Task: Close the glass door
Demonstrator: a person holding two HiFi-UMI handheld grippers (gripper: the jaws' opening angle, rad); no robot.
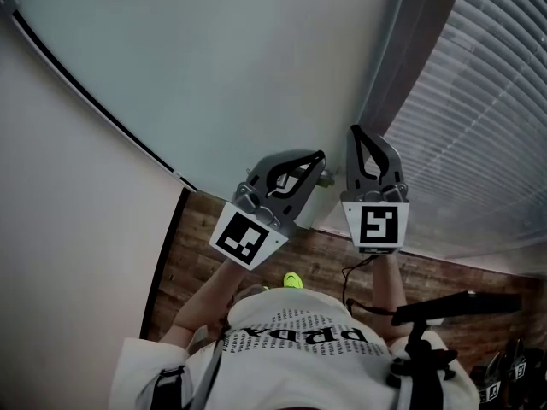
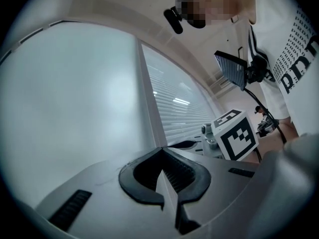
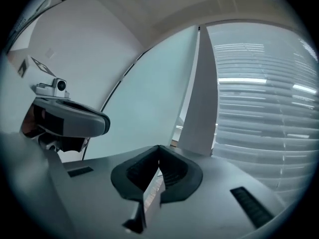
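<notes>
Glass door (image 1: 222,67): frosted panel straight ahead of both jaw pairs. Its upright edge meets the grey post (image 1: 389,49) just beyond the tips, and a sliver of gap seems to show there.
Left gripper (image 1: 319,155): jaws together, empty.
Right gripper (image 1: 355,131): jaws together, empty, nearer the post.

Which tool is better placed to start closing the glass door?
Probably left. The left tool, jaws together, points at the frosted glass door near its edge. The right tool, also shut, sits before the grey post beside the blinds.
</notes>
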